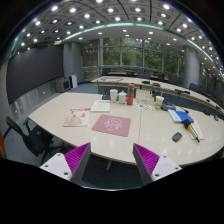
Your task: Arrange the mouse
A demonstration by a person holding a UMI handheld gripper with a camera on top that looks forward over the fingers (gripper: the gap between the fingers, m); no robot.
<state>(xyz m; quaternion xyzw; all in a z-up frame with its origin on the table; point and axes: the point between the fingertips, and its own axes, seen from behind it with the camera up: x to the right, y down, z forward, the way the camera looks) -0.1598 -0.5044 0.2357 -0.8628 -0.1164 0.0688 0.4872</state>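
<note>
claw [112,160] released, empty; mouse [177,137] well beyond right finger, on table [60,105].

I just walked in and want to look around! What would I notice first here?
Probably the big table filling the room beyond the open gripper. A pink mat lies on it straight ahead of the fingers, with cups farther back. Rows of ceiling lights shine overhead.
</note>
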